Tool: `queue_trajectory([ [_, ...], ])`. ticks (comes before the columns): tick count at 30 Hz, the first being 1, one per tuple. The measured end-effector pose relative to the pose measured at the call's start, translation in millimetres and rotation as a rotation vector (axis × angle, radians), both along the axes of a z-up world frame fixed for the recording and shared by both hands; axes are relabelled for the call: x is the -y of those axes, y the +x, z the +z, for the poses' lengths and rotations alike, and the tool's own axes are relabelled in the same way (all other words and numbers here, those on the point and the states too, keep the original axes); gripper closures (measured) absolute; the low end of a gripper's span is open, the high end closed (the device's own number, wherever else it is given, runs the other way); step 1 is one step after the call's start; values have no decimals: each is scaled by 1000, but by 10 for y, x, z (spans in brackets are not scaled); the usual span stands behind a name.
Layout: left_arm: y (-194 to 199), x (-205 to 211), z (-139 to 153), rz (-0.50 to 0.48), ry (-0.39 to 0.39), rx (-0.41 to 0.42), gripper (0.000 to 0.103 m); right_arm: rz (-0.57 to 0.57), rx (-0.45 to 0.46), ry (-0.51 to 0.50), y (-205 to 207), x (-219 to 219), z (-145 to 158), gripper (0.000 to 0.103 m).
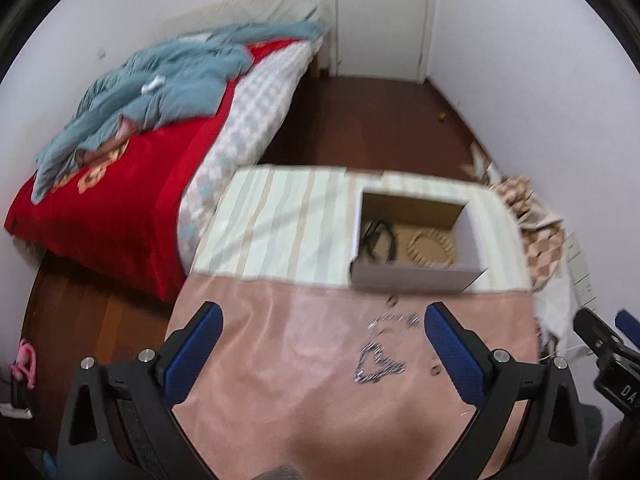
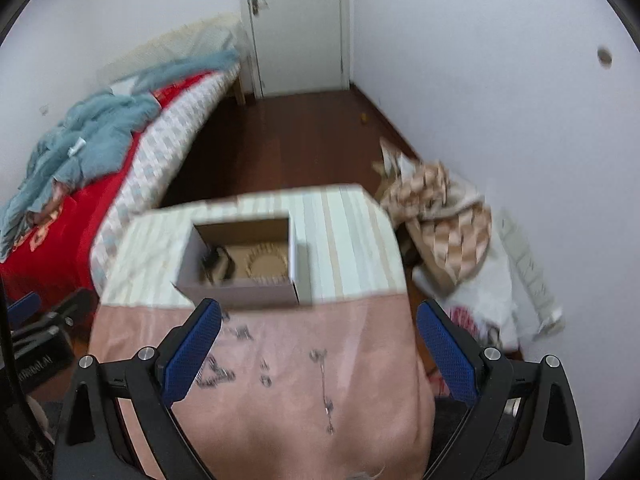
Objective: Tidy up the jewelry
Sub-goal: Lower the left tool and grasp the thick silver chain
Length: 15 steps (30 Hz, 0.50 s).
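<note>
An open cardboard box (image 1: 416, 276) (image 2: 240, 292) stands on the striped part of the table cloth; a black item (image 1: 378, 240) lies inside it. Silver jewelry lies on the pink cloth in front: a coiled chain (image 1: 376, 364) (image 2: 216, 374), a smaller chain (image 1: 396, 320) (image 2: 240, 332), small rings (image 2: 265, 380) and a straight chain (image 2: 325, 392). My left gripper (image 1: 322, 344) is open and empty above the pink cloth, left of the chains. My right gripper (image 2: 318, 344) is open and empty above the straight chain. It also shows at the right edge of the left wrist view (image 1: 608, 336).
The table (image 1: 280, 216) stands beside a bed with a red cover (image 1: 120, 208) and a blue blanket (image 1: 160, 80). Crumpled patterned cloth (image 2: 444, 216) lies on the floor at the table's right. A white door (image 2: 296, 24) is at the far wall.
</note>
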<state>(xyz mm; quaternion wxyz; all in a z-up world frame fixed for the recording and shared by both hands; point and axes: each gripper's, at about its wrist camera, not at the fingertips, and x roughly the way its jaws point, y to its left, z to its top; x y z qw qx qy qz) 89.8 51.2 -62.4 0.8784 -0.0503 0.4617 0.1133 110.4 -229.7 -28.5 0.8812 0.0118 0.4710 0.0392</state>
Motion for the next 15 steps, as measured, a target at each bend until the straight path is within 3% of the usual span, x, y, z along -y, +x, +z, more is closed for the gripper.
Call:
queue_trajectory([
  [5,-79,-116,-560,40,33,-105,0,1,-152,59,-27,142,-699,4],
  [7,-102,-137,-762,52,52,-143,0,30,-191,94,-62,100,-948,8],
  [9,-108,-166,-942,56,48,-184,0,65,-219,103,-84,-12,-1187,24],
  [12,-72,-175,-1141,44,60,-214,0,124,-246,122,-115,-191,-1488,31],
  [15,15,-157,-1291,18,18,-232,1,131,-249,118,-125,-304,-1666,32],
])
